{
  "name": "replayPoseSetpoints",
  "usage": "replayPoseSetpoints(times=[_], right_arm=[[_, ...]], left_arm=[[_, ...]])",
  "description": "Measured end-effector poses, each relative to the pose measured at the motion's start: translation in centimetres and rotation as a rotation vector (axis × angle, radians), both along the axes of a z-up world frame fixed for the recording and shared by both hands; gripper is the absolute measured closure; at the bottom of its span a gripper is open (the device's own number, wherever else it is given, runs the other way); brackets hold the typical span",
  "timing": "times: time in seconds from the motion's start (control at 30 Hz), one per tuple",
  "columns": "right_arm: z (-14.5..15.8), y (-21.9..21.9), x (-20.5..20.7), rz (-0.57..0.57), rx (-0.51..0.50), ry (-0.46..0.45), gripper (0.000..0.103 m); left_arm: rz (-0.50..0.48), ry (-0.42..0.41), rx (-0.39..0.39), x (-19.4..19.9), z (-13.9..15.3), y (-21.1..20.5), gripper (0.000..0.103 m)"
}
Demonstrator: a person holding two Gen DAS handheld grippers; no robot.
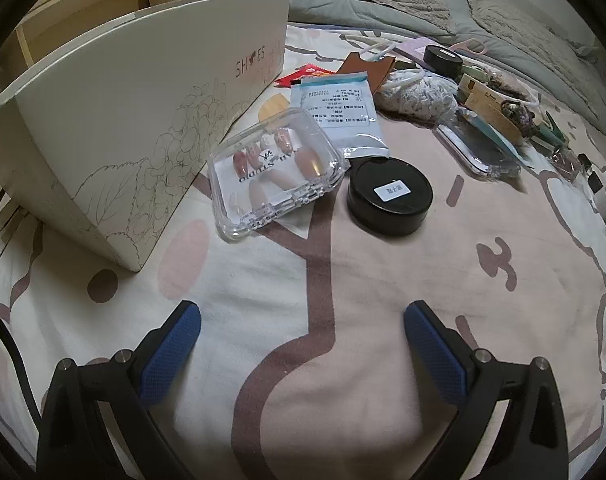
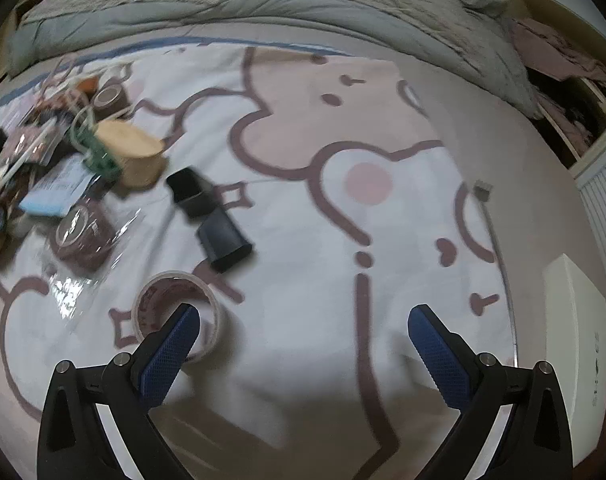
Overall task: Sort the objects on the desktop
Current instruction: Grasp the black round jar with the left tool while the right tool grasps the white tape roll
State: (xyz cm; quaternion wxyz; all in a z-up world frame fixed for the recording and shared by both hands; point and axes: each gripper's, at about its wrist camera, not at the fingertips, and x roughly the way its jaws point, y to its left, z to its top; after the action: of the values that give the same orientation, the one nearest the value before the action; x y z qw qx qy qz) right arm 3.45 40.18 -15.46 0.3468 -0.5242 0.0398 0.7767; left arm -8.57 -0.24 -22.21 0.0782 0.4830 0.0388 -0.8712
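Both the left gripper (image 1: 303, 320) and right gripper (image 2: 303, 320) were spread empty; the near clear case (image 1: 275, 174) probably wanted a square, centred grasp.

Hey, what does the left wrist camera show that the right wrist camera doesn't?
Only the left wrist view shows the cream shoe box, the clear nail case beside it, the black round tin and the printed pouch. Only the right wrist view shows the tape roll by the right gripper, two black rectangular objects, and the flat white box at the right edge. Both show the cartoon-print sheet, the grey quilt and open, empty grippers, including the left gripper.
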Motion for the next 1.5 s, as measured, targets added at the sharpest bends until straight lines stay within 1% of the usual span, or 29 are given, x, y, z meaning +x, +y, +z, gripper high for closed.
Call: replayPoseSetpoints(times=[0.17, 0.33, 0.5, 0.63, 0.73, 0.93, 1.07, 1.17, 1.3, 1.33, 1.4, 1.43, 1.5], right_arm=[[-1.2, -1.0, -0.2, 0.015, -0.066, -0.049, 0.0], [-1.7, -1.8, 0.5, 0.008, -0.18, -0.03, 0.0], [-2.4, -3.6, 0.6, 0.057, -0.254, -0.062, 0.0], [-2.8, -6.0, 0.5, 0.134, -0.234, -0.095, 0.0], [-2.8, -6.9, 0.6, 0.156, -0.241, -0.101, 0.0], [-2.8, -8.1, 1.3, 0.19, -0.257, -0.115, 0.0], [-1.9, -8.4, 1.9, 0.205, -0.218, -0.11, 0.0], [-1.1, -8.2, 2.4, 0.193, -0.178, -0.08, 0.0], [0.0, -7.3, 2.5, 0.15, -0.125, -0.019, 0.0], [0.5, -6.6, 2.2, 0.134, -0.102, -0.015, 0.0], [0.5, -6.3, 1.4, 0.114, -0.065, -0.015, 0.0], [0.2, -5.5, 1.1, 0.104, -0.048, -0.019, 0.0], [0.4, -4.5, -0.1, 0.084, -0.027, -0.026, 0.0]], left_arm=[[-0.019, 0.009, 0.048, -0.4, 0.5, -0.1, 0.001], [-0.03, 0.026, 0.155, -1.8, 1.2, -0.4, 0.001], [-0.057, 0.036, 0.207, -2.8, 1.3, 0.0, 0.002], [-0.095, 0.041, 0.215, -3.1, 1.3, 1.0, 0.002], [-0.108, 0.044, 0.204, -3.9, 1.3, 1.4, 0.002], [-0.081, 0.034, 0.177, -5.7, 0.7, 1.3, 0.006], [-0.064, 0.03, 0.138, -6.5, 0.4, 1.5, 0.009], [-0.05, 0.033, 0.134, -6.8, 0.2, 1.4, 0.009], [-0.045, 0.045, 0.107, -6.6, 0.1, 1.6, 0.009], [-0.043, 0.048, 0.106, -6.5, 0.1, 1.5, 0.009], [-0.037, 0.053, 0.114, -6.4, 0.1, 1.4, 0.011], [-0.034, 0.057, 0.122, -6.3, 0.1, 1.2, 0.012], [-0.028, 0.066, 0.133, -6.2, 0.2, 1.1, 0.014]])
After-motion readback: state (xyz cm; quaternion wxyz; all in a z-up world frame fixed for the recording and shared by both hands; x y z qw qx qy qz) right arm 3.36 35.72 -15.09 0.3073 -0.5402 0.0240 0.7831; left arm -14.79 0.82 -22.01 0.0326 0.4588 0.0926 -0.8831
